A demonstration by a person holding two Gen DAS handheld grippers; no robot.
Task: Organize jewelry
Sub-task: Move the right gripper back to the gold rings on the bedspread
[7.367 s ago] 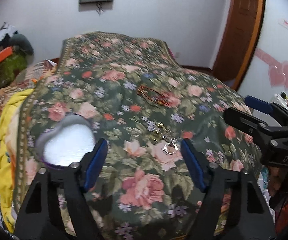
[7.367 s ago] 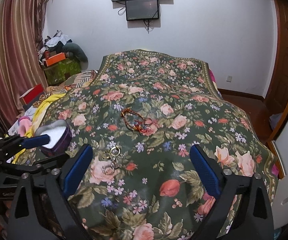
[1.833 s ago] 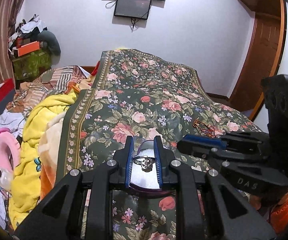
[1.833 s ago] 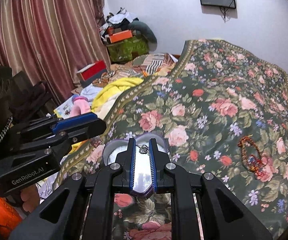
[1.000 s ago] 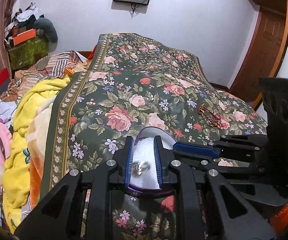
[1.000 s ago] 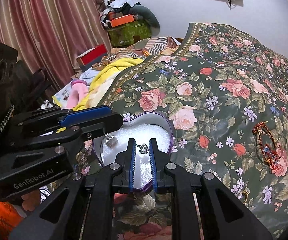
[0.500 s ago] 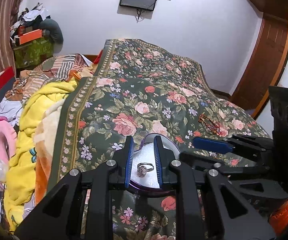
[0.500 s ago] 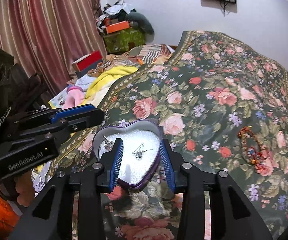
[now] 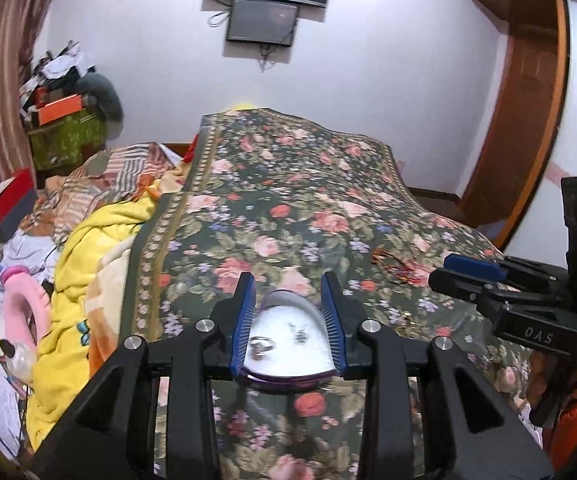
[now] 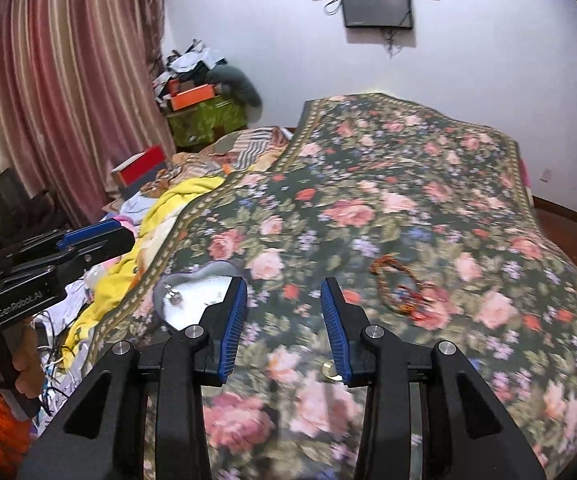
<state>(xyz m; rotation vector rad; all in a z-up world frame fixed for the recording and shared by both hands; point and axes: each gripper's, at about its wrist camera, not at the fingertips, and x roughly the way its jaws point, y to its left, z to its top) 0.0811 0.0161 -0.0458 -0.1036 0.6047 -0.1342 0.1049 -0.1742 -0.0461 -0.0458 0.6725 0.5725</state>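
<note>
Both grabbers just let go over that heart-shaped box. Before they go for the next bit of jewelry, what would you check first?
1. Left gripper empty, jaws just opened: ok.
2. Right gripper empty, jaws apart: ok.
3. Ring and small pendant lying inside the heart-shaped box: ok.
4. Beaded bracelet lies free on the bedspread: ok.
5. Gold piece beside the right jaw, partly hidden: cannot tell what it is.

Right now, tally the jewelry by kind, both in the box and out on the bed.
Silver ring, in the heart-shaped box: 1
Small silver piece, in the box, kind unclear: 1
Beaded bracelet, on the floral bedspread: 1
Small gold piece, on the bedspread: 1
Total: 4 pieces
</note>
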